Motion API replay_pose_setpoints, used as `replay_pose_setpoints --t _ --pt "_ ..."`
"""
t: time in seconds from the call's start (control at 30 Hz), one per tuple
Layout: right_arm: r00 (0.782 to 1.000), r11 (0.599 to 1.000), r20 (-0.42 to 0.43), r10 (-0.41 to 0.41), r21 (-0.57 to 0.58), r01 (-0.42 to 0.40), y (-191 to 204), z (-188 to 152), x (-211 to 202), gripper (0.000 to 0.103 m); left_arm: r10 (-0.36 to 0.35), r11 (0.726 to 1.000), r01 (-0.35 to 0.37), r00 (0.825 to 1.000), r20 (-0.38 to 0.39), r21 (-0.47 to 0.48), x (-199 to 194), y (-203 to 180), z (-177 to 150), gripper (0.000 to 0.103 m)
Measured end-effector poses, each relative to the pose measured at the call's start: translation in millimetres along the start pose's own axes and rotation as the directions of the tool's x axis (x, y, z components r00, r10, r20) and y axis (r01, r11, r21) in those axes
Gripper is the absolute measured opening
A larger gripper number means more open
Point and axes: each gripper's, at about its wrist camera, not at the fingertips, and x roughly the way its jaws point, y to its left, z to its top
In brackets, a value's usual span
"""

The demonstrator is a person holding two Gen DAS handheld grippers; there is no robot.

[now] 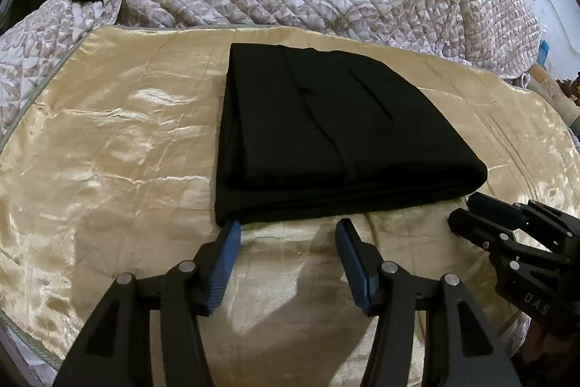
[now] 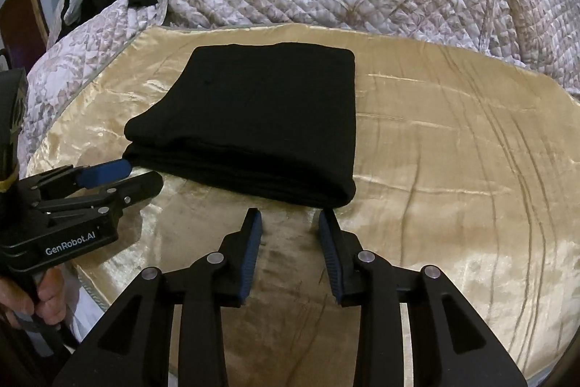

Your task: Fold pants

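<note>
Left wrist: folded pants; tools seemingly empty.

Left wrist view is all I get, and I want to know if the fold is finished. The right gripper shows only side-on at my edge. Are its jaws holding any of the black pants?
Observer: No. The right gripper is open over the bare gold sheet, just short of the pants.
Operator: How does my own gripper look from outside?
Observer: The left gripper points at the fold's near left corner; I cannot tell whether it touches.
Operator: Anything behind it?
Observer: A hand grips its handle.
</note>
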Motion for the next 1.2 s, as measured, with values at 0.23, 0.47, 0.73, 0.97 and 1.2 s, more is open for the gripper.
replay_pose_setpoints --t 0.23,0.47,0.73,0.97,1.2 --pt "1.000 1.000 -0.001 0.004 -0.006 -0.004 1.3 -0.2 1.3 0.037 0.003 1.000 -0.003 1.000 0.000 0.003 0.1 -1.4 -0.5 0.058" --pt "1.000 1.000 0.000 0.004 -0.006 -0.004 1.7 -0.6 1.6 0.038 0.006 1.000 -0.006 1.000 0.000 0.006 0.1 -1.8 -0.8 0.058" --pt "1.000 1.000 -0.001 0.008 -0.022 -0.008 6.4 -0.9 2.0 0.046 0.006 1.000 -0.006 1.000 -0.001 0.008 0.5 -2.1 -1.1 0.059" --pt "1.000 1.000 -0.002 0.008 -0.022 -0.008 6.5 -0.5 2.0 0.046 0.007 1.000 -0.007 1.000 -0.001 0.008 0.4 -2.3 -0.9 0.059" --pt "1.000 1.000 -0.001 0.010 -0.021 -0.010 7.0 -0.7 2.1 0.046 0.008 1.000 -0.008 1.000 -0.005 0.011 0.3 -2.6 -0.5 0.059"
